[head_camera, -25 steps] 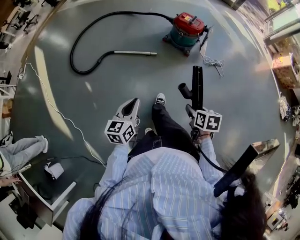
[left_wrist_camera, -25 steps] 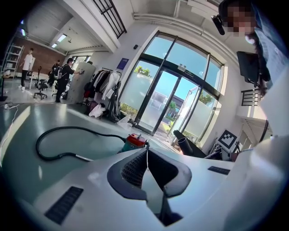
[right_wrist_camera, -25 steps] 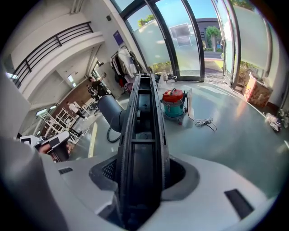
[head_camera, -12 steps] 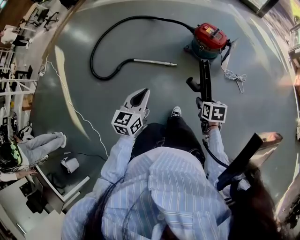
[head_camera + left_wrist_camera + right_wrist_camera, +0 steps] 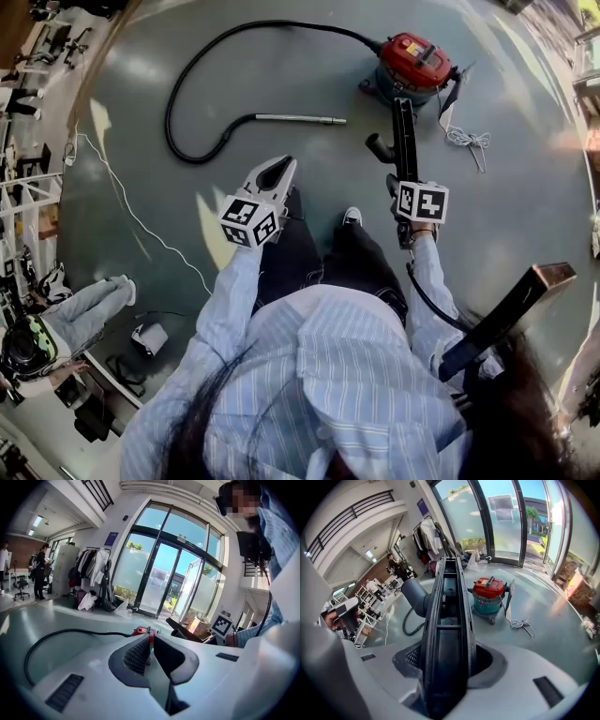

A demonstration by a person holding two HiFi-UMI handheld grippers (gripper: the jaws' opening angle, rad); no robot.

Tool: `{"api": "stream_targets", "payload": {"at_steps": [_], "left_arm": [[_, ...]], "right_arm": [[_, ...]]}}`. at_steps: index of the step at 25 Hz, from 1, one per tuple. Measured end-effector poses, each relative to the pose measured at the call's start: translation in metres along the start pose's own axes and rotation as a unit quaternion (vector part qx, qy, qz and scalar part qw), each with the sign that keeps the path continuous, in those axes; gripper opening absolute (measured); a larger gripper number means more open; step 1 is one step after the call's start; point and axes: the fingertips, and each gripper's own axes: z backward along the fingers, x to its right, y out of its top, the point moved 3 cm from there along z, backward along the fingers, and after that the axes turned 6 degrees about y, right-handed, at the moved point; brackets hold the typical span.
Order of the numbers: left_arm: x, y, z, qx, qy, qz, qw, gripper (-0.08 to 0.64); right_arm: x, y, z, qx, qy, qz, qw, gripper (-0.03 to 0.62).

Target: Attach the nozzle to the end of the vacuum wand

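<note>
One black floor nozzle point(image 5: 404, 141) clamped lengthwise in right gripper point(image 5: 405, 185), same as second ago. Both grippers carried forward since then, person walking up. Metal wand point(image 5: 300, 119) lies on floor ahead-left, well apart from nozzle, hose point(image 5: 187, 75) looping back to red vacuum canister point(image 5: 412, 61). Left gripper point(image 5: 274, 173) clenched, nothing in it. Guess: approach only, wand pickup not started, left jaws need opening first

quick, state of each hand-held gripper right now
left hand-held gripper: closed, nothing in it
right hand-held gripper: closed on the black nozzle
</note>
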Motion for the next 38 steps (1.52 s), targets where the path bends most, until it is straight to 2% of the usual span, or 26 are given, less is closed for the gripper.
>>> {"api": "stream_targets", "payload": {"at_steps": [5,8,13,17,19,23,26,30,33,36,38], "left_arm": [[-0.047,0.016,-0.039,-0.031,-0.064,-0.011,0.9974,0.011],[-0.082,0.021,-0.058,-0.061,-0.121,-0.027,0.9903,0.012],[-0.142,0.019,-0.104,-0.123,-0.204,-0.06,0.9692,0.012],[-0.172,-0.013,-0.129,-0.173,-0.242,-0.113,0.948,0.012],[-0.184,-0.031,-0.14,-0.19,-0.241,-0.134,0.9424,0.014],[-0.211,-0.063,-0.175,-0.21,-0.213,-0.138,0.9441,0.023],[-0.226,-0.093,-0.201,-0.218,-0.209,-0.144,0.9425,0.023],[-0.25,-0.155,-0.239,-0.227,-0.207,-0.158,0.9384,0.023],[-0.265,-0.205,-0.268,-0.222,-0.195,-0.187,0.9367,0.023],[-0.282,-0.257,-0.303,-0.218,-0.189,-0.206,0.9351,0.023],[-0.298,-0.292,-0.333,-0.222,-0.198,-0.219,0.9294,0.023]], "right_arm": [[-0.014,0.017,-0.022,0.008,-0.033,-0.057,0.998,0.207],[-0.031,0.024,-0.039,0.014,-0.05,-0.103,0.993,0.207],[-0.05,0.045,-0.077,0.025,-0.075,-0.156,0.985,0.207],[-0.06,0.039,-0.11,0.025,-0.082,-0.193,0.977,0.207],[-0.063,0.03,-0.125,0.017,-0.085,-0.204,0.975,0.207],[-0.055,0.015,-0.16,-0.008,-0.091,-0.201,0.975,0.207],[-0.039,-0.004,-0.193,-0.018,-0.096,-0.201,0.975,0.207],[-0.01,-0.037,-0.249,-0.011,-0.101,-0.215,0.971,0.207],[0.012,-0.07,-0.295,-0.003,-0.098,-0.229,0.969,0.207],[0.04,-0.105,-0.345,-0.016,-0.105,-0.211,0.972,0.207],[0.065,-0.123,-0.383,-0.02,-0.114,-0.194,0.974,0.207]]}}
